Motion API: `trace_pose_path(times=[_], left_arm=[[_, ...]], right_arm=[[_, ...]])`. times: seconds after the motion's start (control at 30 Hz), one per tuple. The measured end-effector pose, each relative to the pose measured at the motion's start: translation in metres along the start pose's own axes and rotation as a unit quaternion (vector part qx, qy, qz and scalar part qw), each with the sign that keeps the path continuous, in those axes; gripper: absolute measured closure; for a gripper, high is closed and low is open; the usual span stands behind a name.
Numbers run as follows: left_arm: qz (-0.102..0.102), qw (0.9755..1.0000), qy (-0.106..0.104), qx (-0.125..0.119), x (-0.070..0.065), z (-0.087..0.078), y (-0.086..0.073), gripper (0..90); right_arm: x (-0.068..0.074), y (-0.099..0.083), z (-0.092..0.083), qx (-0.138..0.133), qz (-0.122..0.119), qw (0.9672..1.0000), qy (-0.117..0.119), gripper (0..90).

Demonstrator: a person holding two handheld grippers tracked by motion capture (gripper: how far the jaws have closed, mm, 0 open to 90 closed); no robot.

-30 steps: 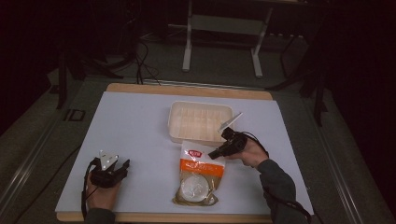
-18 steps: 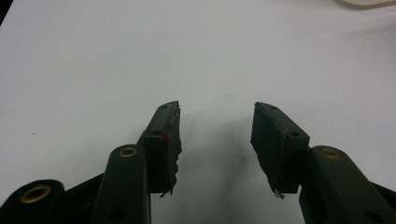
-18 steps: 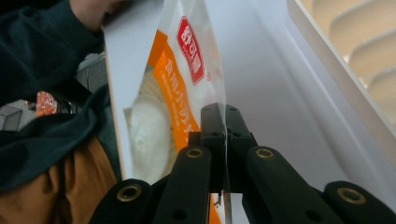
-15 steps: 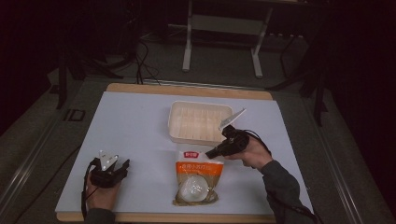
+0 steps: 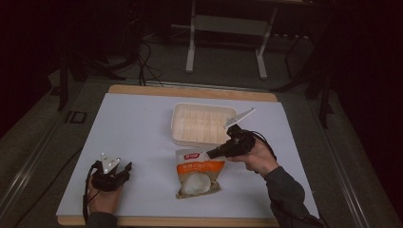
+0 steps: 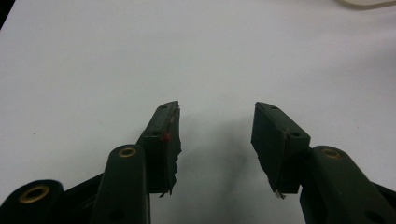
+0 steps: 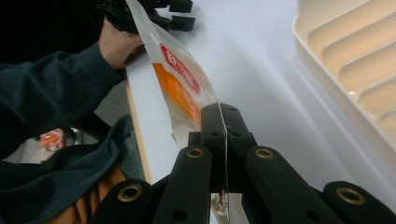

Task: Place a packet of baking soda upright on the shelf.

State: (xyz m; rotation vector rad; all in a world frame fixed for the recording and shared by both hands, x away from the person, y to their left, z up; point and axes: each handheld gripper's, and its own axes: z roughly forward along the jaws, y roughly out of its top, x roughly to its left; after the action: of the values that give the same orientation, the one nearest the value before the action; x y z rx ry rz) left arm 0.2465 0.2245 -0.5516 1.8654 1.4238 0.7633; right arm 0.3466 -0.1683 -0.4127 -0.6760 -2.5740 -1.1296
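With our right gripper [image 5: 216,153] clamped on the top edge of the one orange pouch [image 5: 197,172], now drawn nearer the bench's front edge, away from the single tray [image 5: 202,124], our left gripper [image 6: 215,135] rests wide open, empty.

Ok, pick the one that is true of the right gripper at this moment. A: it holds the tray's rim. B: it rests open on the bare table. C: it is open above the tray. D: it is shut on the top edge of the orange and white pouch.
D: in the right gripper view the right gripper has its jaws closed on the thin edge of the pouch, beside the tray.
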Motion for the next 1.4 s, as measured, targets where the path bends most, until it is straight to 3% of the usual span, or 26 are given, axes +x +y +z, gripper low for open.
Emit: trace_pose_path(times=[0.13,0.3,0.5,0.77,0.83,1.0,1.03,1.07,1.2,1.23,1.27,1.33,1.4], left_arm=[[0.0,1.0,0.0,0.0,0.0,0.0,0.0,51.5],[0.0,1.0,0.0,0.0,0.0,0.0,0.0,51.3],[0.0,1.0,0.0,0.0,0.0,0.0,0.0,51.3],[0.0,1.0,0.0,0.001,0.0,0.0,0.0,51.2],[0.0,1.0,0.001,0.0,0.0,0.0,0.0,51.2],[0.0,1.0,0.003,-0.001,0.0,0.0,0.0,51.1],[0.0,1.0,0.003,-0.001,0.0,0.0,0.0,50.7],[0.0,1.0,0.003,-0.001,-0.001,0.0,0.0,50.7],[0.001,1.0,0.004,-0.002,-0.001,-0.001,0.0,50.5],[-0.001,1.0,0.004,-0.002,-0.001,-0.001,0.0,50.4],[-0.001,1.0,0.005,-0.003,0.0,-0.001,0.0,50.4],[-0.002,1.0,0.005,-0.003,0.0,-0.001,0.0,50.3],[-0.003,1.0,0.005,-0.003,0.0,-0.001,0.0,50.3]], right_arm=[[0.002,0.002,-0.006,-0.006,-0.001,0.9999,-0.01,90.0],[0.002,0.004,-0.013,-0.023,0.016,0.9995,-0.014,90.0],[-0.001,0.006,-0.022,-0.066,0.04,0.9968,0.018,90.0],[-0.003,0.007,-0.033,-0.114,0.057,0.9915,0.028,90.0],[-0.004,0.006,-0.042,-0.142,0.066,0.9873,0.025,90.0],[-0.002,0.007,-0.049,-0.172,0.069,0.9824,0.023,90.0],[0.002,0.01,-0.05,-0.194,0.074,0.9782,0.015,90.0],[0.002,0.01,-0.05,-0.194,0.074,0.9782,0.015,90.0],[0.004,0.015,-0.051,-0.225,0.083,0.9708,0.005,90.0],[0.004,0.018,-0.052,-0.242,0.087,0.9663,0.0,90.0],[0.003,0.02,-0.053,-0.25,0.091,0.964,-0.006,90.0],[0.003,0.021,-0.053,-0.254,0.093,0.9627,-0.01,90.0],[0.002,0.024,-0.054,-0.267,0.098,0.9586,-0.019,90.0]])
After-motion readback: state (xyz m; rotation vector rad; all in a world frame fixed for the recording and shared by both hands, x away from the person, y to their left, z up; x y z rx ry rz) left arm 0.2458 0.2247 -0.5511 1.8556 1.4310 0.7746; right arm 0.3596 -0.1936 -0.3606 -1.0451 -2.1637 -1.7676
